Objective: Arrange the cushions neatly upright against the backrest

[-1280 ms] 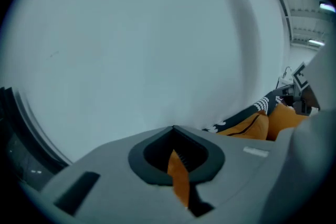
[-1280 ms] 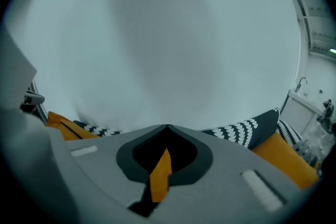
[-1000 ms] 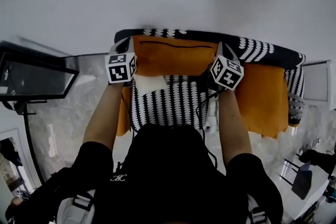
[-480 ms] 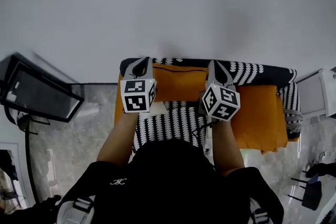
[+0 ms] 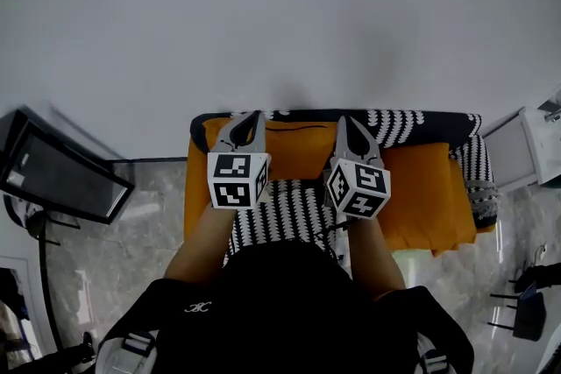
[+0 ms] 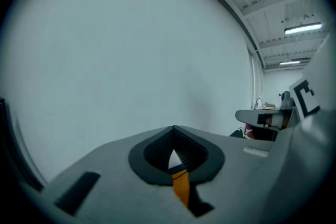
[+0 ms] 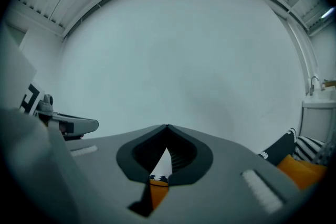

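Observation:
A sofa [image 5: 421, 123] with a black-and-white patterned cover stands against the white wall. One orange cushion [image 5: 298, 140] stands upright against its backrest, behind both grippers. A second orange cushion [image 5: 425, 188] lies on the seat at the right, also visible in the right gripper view [image 7: 300, 170]. A black-and-white cushion [image 5: 289, 210] lies on the seat in front of me. My left gripper [image 5: 250, 116] and right gripper [image 5: 349, 123] are held side by side in the air above the cushions, pointing at the wall. The left gripper [image 6: 174, 127] and the right gripper [image 7: 167, 126] are both shut, with nothing between their jaws.
A dark-framed screen [image 5: 53, 179] stands on the floor left of the sofa. A white cabinet [image 5: 536, 144] stands at its right end. Marble floor [image 5: 145, 215] lies around the sofa. The wall [image 5: 280, 13] rises right behind the backrest.
Both grippers have risen away from the orange cushion at the backrest and drawn closer together. The sofa now appears smaller and lower in the head view.

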### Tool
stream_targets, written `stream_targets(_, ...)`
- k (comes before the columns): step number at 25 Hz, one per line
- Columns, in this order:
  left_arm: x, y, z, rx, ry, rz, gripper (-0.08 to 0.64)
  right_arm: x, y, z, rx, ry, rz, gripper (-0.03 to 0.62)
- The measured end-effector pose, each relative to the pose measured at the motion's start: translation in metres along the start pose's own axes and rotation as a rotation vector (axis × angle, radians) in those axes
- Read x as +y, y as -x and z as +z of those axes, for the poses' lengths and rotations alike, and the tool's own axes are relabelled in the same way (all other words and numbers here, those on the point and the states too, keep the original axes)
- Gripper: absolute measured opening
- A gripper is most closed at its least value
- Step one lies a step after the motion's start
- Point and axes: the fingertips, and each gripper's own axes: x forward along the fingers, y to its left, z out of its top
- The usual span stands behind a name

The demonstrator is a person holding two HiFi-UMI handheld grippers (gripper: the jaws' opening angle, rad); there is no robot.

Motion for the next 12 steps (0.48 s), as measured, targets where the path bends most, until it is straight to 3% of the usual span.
stream_targets(6, -0.008, 0.010, -0.003, -0.003, 0.060, -0.030, 0.008, 0.004, 0.010, -0.005, 0.017, 0.013, 0.018, 0.006)
stream_targets(12, -0.013, 0.012, -0.014, 0.023, 0.049, -0.029, 0.008, 0.003, 0.012, -0.014, 0.046, 0.020, 0.012, 0.006)
